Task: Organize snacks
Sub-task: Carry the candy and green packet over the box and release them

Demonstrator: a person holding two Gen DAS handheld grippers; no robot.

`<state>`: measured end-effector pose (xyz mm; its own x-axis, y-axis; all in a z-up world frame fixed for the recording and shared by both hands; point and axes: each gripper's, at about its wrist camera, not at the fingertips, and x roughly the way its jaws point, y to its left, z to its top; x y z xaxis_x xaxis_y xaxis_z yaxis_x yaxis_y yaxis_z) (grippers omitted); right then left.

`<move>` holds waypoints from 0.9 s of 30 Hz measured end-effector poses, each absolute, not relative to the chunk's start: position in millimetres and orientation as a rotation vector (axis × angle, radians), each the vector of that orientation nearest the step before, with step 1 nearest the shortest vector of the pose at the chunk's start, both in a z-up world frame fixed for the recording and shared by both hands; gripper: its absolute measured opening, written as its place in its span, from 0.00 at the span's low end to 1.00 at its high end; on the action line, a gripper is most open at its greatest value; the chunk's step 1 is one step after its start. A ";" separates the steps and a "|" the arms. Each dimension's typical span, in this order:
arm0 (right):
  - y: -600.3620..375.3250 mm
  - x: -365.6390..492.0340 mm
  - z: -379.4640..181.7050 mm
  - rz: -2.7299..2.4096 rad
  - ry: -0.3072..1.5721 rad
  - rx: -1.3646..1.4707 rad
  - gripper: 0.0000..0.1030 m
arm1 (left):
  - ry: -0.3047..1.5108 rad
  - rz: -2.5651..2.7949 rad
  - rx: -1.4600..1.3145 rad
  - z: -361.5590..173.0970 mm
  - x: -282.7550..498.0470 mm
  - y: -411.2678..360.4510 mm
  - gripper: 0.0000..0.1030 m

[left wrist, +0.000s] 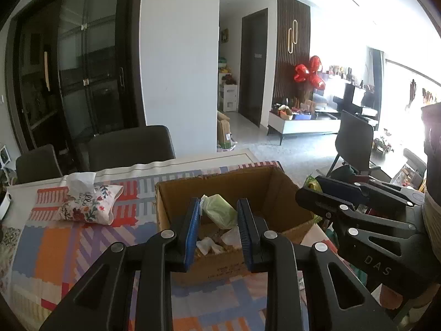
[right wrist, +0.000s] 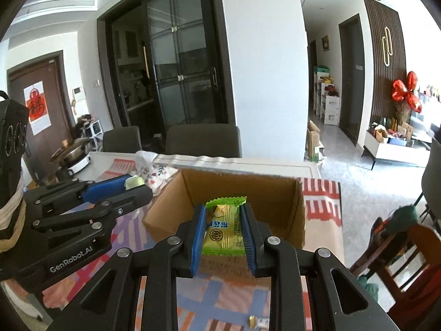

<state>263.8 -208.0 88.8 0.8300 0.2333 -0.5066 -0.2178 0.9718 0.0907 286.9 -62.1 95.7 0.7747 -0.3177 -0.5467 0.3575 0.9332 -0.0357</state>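
Observation:
An open cardboard box [left wrist: 270, 187] [right wrist: 275, 193] stands on the patterned tablecloth and holds several wrapped snacks. My left gripper [left wrist: 219, 212] hovers over the box's near side, shut on a pale green snack pack [left wrist: 220, 209], which also shows in the right wrist view [right wrist: 134, 181]. My right gripper [right wrist: 223, 218] is shut on a green and gold snack packet [right wrist: 223, 229], held upright just in front of the box's near wall. The right gripper also shows in the left wrist view [left wrist: 314, 193], to the right of the box.
A floral tissue pouch [left wrist: 88, 207] lies left of the box. A small wrapped sweet [right wrist: 252, 321] lies on the tablecloth [left wrist: 55, 248] near me. Two dark chairs [left wrist: 132, 146] stand behind the table. A wooden chair [right wrist: 399, 262] is at the right. A pot on a cooker [right wrist: 74, 157] sits far left.

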 end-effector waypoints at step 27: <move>-210.6 344.2 61.7 0.178 0.726 -0.037 0.33 | 0.745 -0.264 0.117 68.1 363.1 -69.4 0.41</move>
